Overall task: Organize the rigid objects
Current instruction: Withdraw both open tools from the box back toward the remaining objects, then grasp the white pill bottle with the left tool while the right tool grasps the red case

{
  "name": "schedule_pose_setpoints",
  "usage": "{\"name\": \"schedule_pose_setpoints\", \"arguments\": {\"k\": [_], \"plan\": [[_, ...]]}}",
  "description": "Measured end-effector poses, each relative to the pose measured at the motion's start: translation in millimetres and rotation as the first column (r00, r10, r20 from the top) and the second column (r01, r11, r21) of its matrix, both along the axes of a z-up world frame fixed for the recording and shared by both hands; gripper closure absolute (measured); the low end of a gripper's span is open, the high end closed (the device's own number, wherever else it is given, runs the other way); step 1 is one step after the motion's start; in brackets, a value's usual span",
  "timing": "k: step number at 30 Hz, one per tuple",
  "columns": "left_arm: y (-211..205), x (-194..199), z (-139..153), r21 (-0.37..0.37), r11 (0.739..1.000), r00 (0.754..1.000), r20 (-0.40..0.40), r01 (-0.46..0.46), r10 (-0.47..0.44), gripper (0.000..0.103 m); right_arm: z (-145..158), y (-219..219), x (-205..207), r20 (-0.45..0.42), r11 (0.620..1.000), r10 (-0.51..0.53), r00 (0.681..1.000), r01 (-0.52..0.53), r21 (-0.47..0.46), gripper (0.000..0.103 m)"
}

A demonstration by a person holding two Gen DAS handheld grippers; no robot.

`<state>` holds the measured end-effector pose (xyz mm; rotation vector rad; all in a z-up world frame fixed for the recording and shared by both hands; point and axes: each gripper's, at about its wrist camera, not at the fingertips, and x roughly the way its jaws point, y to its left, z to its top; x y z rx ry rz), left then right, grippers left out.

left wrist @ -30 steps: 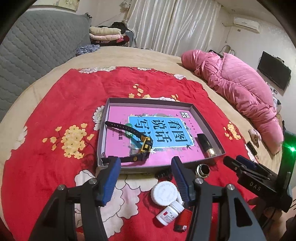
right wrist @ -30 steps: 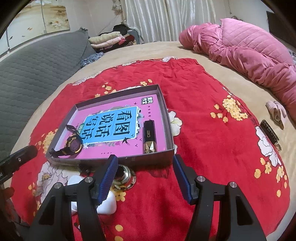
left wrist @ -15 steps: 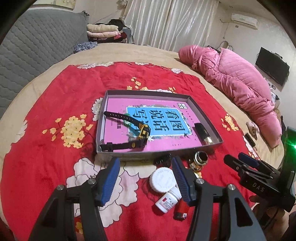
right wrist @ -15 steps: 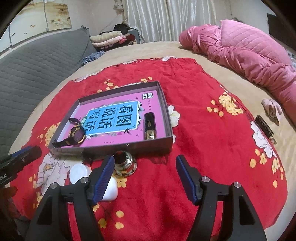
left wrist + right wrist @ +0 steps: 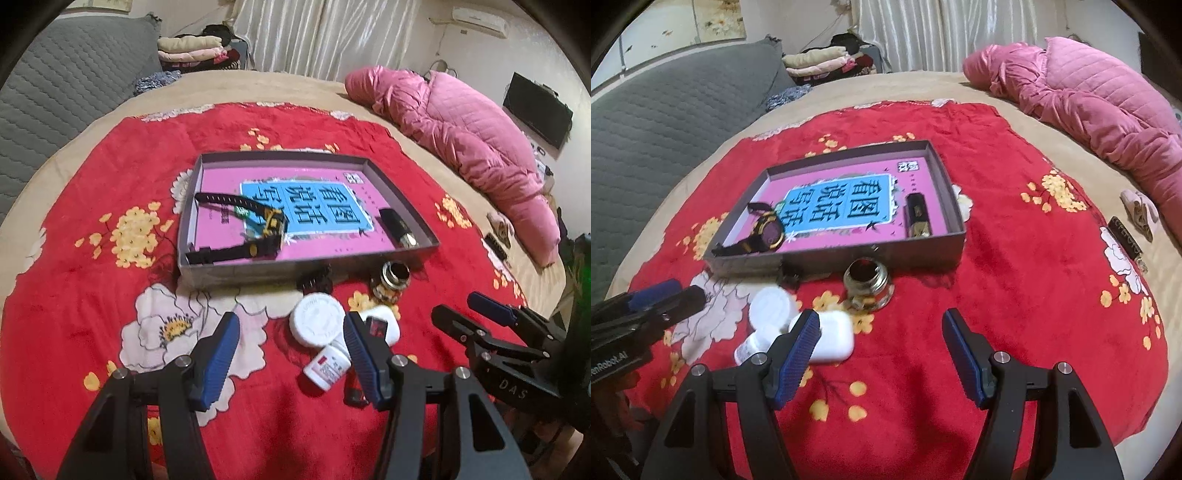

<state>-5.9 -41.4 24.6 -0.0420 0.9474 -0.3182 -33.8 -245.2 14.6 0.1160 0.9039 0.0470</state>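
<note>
Hovering wide open and empty, left tool (image 5: 291, 356) and right tool (image 5: 881, 356); mid-collection, probably next closing on white case (image 5: 833, 339), then over to tray (image 5: 834, 256).

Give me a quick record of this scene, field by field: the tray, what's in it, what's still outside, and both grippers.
tray: grey box lid on red blanket
in tray: watch, black lighter
outside, near side: white cap, pill bottle, earbud case, metal jar, black clip
left gripper: open, empty
right gripper: open, empty
</note>
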Motion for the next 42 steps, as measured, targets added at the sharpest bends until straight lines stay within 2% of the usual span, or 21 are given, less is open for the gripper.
{"name": "schedule_pose_setpoints", "arguments": {"k": [10,20,34,42], "plan": [[3.3,-6.4,-10.7,0.016,1.0,0.998,-0.06,0.023,-0.022,0.045,-8.7,30.2,-13.0,-0.028,0.997,0.073,0.997,-0.073,-0.011,0.032],[3.4,-9.4,-20.5,0.026,0.998,0.993,-0.109,0.049,-0.046,0.045,-22.3,42.2,-13.3,-0.064,0.996,0.087,0.994,-0.088,-0.014,0.032],[13.8,-4.7,-25.6,0.025,0.999,0.992,-0.124,0.04,-0.037,0.045,-45.4,69.4,-6.1,-0.093,0.993,0.116,0.989,-0.119,-0.028,0.032],[7.1,-5.5,-32.1,0.033,0.997,0.989,-0.134,0.067,-0.062,0.045,-57.0,73.1,3.1,-0.098,0.995,0.088,0.991,-0.092,-0.037,0.032]]}}
